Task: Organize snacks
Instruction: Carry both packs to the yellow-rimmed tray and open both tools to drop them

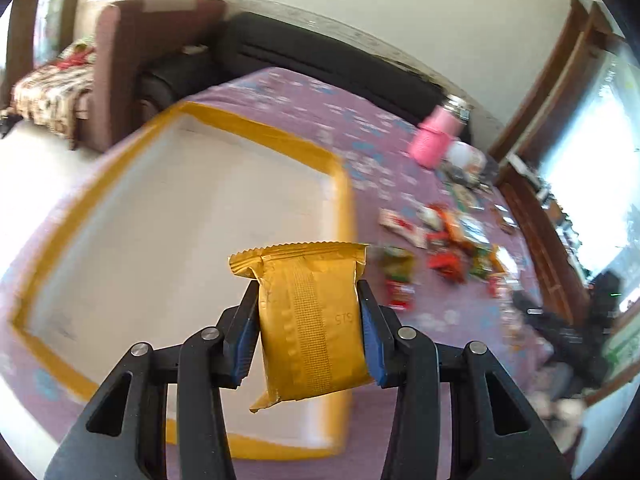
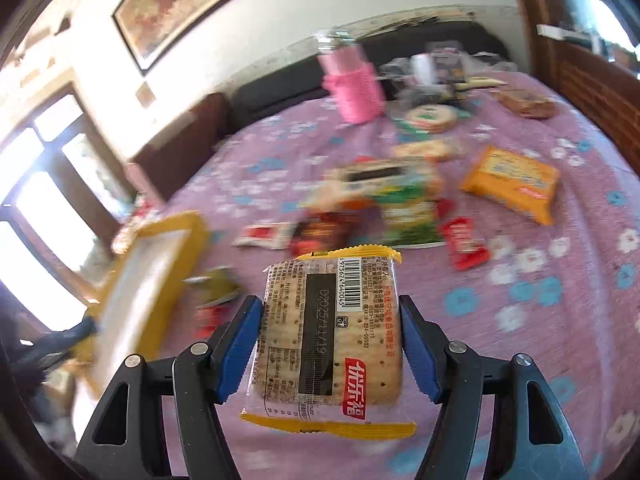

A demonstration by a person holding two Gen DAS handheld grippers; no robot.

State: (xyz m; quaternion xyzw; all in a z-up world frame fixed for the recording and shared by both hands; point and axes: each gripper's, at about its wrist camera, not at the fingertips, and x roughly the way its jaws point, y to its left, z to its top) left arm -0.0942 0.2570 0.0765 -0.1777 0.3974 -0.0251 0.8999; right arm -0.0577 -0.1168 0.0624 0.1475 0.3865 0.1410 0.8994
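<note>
Left tool [image 1: 308,320] pinches a gold snack packet [image 1: 312,320] by its sides, hanging above the white tray [image 1: 192,200] with the yellow rim. Right tool [image 2: 330,336] grips a clear cracker pack [image 2: 328,336], lifted over the purple flowered cloth, tray [image 2: 148,280] off to its left. Loose snacks [image 2: 380,200] lie scattered beyond. Best practice, by my reading: lower the gold packet well inside the rim before letting go, lay it flat, then bring the crackers alongside rather than on top.
</note>
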